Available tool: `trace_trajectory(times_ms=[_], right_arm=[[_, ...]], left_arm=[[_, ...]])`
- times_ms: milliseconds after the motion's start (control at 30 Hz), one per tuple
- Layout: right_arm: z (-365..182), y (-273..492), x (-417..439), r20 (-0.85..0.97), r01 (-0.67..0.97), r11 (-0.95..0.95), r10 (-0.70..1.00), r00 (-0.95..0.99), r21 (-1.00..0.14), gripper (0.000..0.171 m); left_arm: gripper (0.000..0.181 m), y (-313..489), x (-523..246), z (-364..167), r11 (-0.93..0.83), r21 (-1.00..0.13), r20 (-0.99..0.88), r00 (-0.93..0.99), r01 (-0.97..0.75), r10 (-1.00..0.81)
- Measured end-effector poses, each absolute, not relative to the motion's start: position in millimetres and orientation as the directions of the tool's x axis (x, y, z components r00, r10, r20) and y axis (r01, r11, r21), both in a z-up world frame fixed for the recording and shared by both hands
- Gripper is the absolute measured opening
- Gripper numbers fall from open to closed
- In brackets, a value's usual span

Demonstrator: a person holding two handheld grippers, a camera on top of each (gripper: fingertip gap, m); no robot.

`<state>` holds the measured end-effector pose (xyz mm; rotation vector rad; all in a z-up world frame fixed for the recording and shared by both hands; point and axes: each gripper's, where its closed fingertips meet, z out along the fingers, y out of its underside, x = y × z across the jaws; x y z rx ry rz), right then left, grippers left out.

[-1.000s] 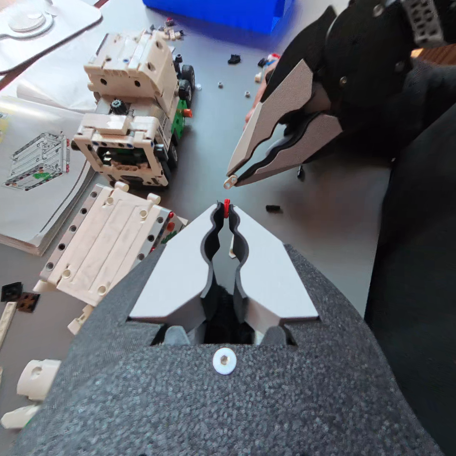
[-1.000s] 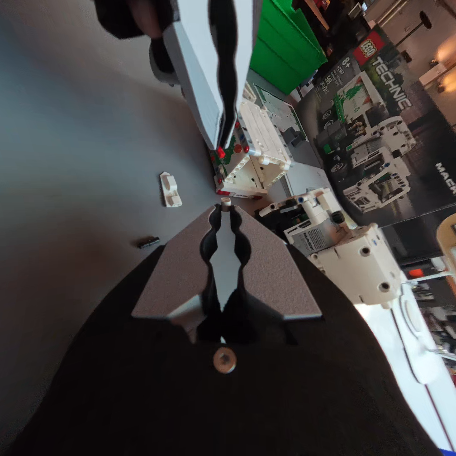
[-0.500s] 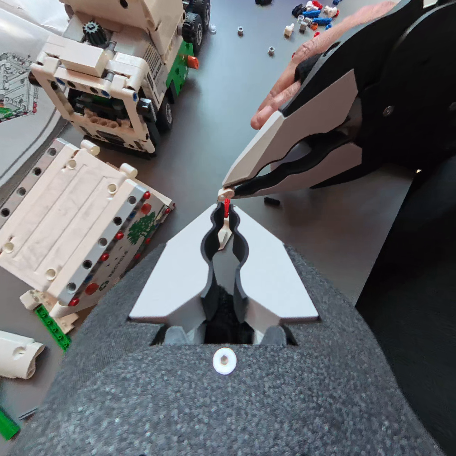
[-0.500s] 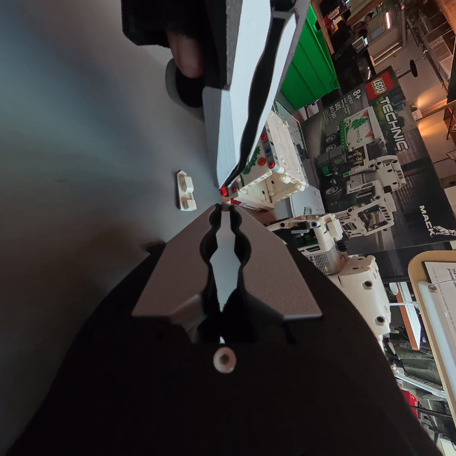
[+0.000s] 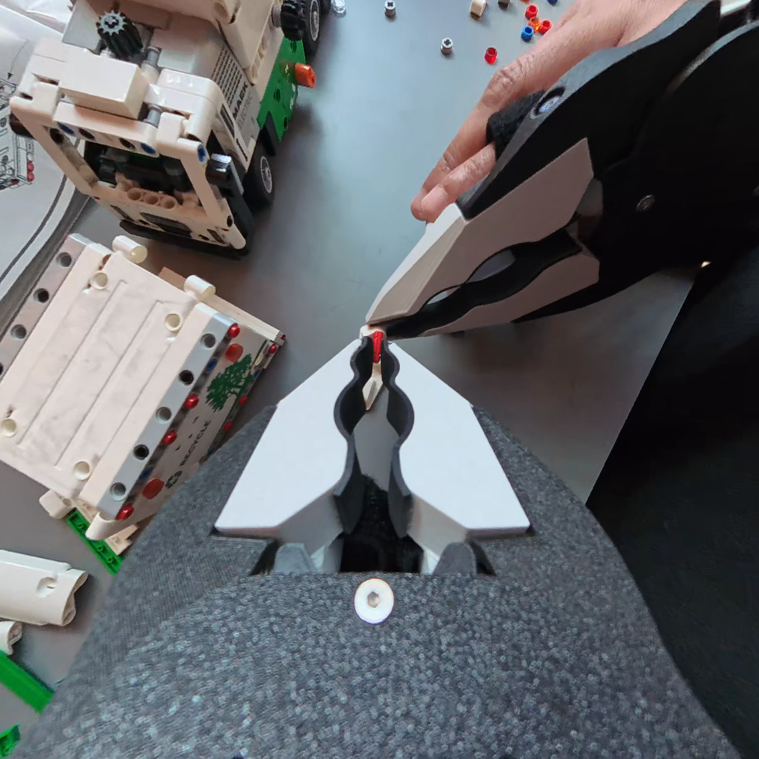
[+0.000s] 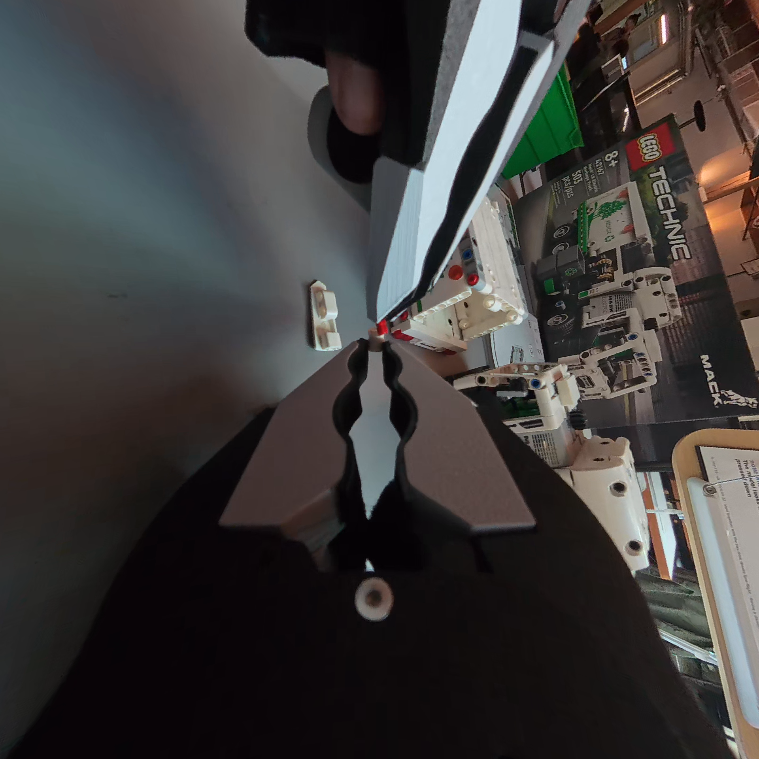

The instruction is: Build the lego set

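My left gripper [image 5: 376, 349] is shut on a small red pin [image 5: 376, 341] that sticks out past its tips. My right gripper [image 5: 371, 327] comes in from the right, shut on a tiny tan round piece [image 5: 365, 331] that meets the tip of the pin. In the right wrist view my right gripper [image 6: 374, 348] holds the tan piece [image 6: 374, 344], and the left gripper [image 6: 381, 322] reaches down from above with the red pin [image 6: 382, 326]. The white truck chassis [image 5: 164, 123] and the white container body [image 5: 123, 369] lie to the left.
A small white plate piece [image 6: 324, 320] lies on the grey table under the grippers. Loose small pieces [image 5: 493, 53] are scattered at the far side. An instruction booklet [image 5: 16, 164], white panels [image 5: 33, 591] and green parts [image 5: 24, 686] lie at left. The set's box [image 6: 657, 267] and a green bin [image 6: 542, 123] stand behind.
The two grippers have closed the gap between them: the tan piece, a little apart from the red pin a second ago, now meets its tip. The left gripper has moved forward over the table.
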<state>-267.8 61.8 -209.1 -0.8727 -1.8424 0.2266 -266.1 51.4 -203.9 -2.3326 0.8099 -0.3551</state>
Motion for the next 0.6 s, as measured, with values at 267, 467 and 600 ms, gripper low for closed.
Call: trace_trajectory(times_ms=[267,467,600], right_arm=[[-210.2,62.0,-268.2,0.755,0.469,0.739,0.623,-0.203,-0.484,0.006],[-209.6,63.9,-268.2,0.815,0.495,0.777,0.541,-0.208,-0.389,0.005],[-211.5,65.0,-267.7,0.835,0.516,0.785,0.506,-0.217,-0.342,0.005]], left_arm=[[0.002,50.4,-267.0,-209.2,-0.639,-0.610,0.046,0.785,-0.468,-0.618],[0.001,52.2,-266.3,-208.8,-0.665,-0.594,0.061,0.798,-0.453,-0.599],[0.001,54.1,-265.0,-209.7,-0.680,-0.584,0.069,0.808,-0.442,-0.585]])
